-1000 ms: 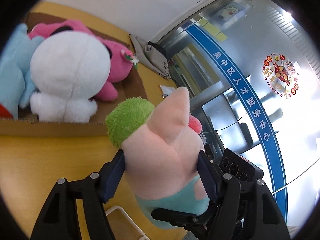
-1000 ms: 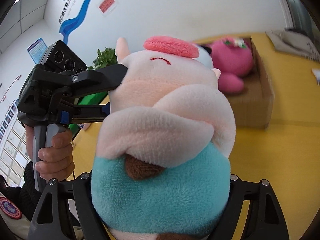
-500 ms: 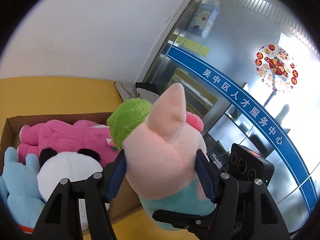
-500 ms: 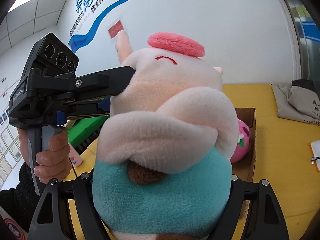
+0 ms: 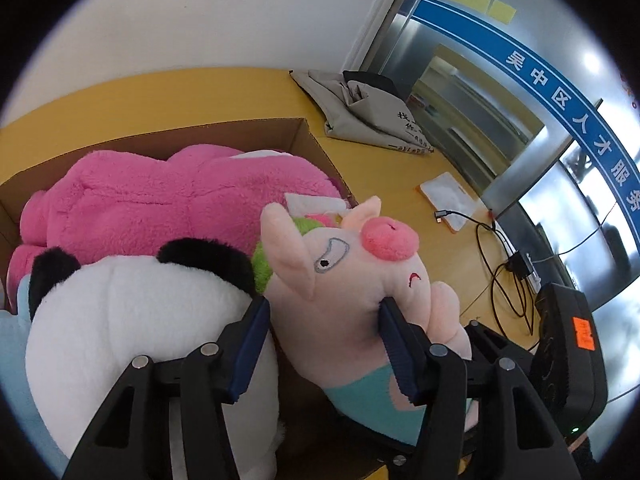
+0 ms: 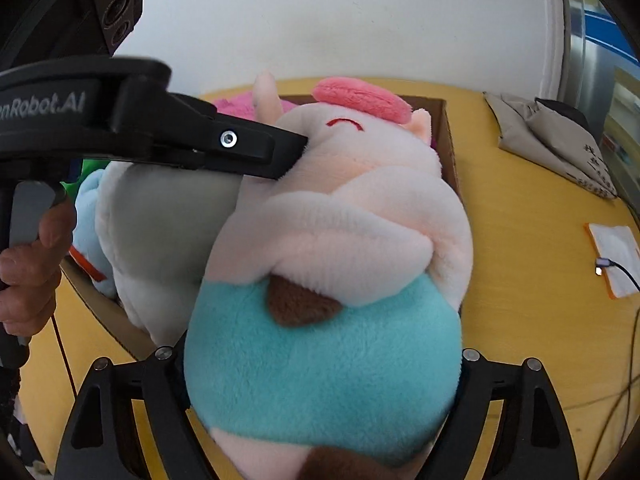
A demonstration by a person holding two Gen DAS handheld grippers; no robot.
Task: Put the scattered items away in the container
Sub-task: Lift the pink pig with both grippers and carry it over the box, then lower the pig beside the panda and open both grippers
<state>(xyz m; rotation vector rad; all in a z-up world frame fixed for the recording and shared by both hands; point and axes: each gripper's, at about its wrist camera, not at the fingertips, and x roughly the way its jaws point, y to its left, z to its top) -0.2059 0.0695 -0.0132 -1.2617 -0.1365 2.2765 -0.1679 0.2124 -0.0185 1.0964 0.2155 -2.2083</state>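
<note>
Right claw [image 6: 320, 364]: nearest item; pinches the teal belly of the pig plush [image 6: 332, 240], jaws easing apart a little while the plush fills the gap between them.

Left claw [image 5: 324, 320]: jaws closing, pads sunk into the pig's head below the snout; the hand on its grip [image 6: 28, 264] shows at the edge of the right wrist view.

Pig plush, position: carried by both claws, at the near corner of the cardboard box [image 5: 304, 136], head tilted against the panda plush [image 5: 132, 320]; not yet resting inside.

Box contents, further in: panda, a pink plush [image 5: 160, 200] behind it, a light blue plush [image 6: 86, 216] at the side. Space is tight.

Handling note: probably best lowered into the gap beside the panda, body first, and let go only once it sits below the rim; dropped early, it would likely roll off onto the counter [image 5: 400, 184].

Beyond: folded grey bag [image 5: 372, 116], notepad [image 5: 448, 196], cables [image 5: 496, 264].
</note>
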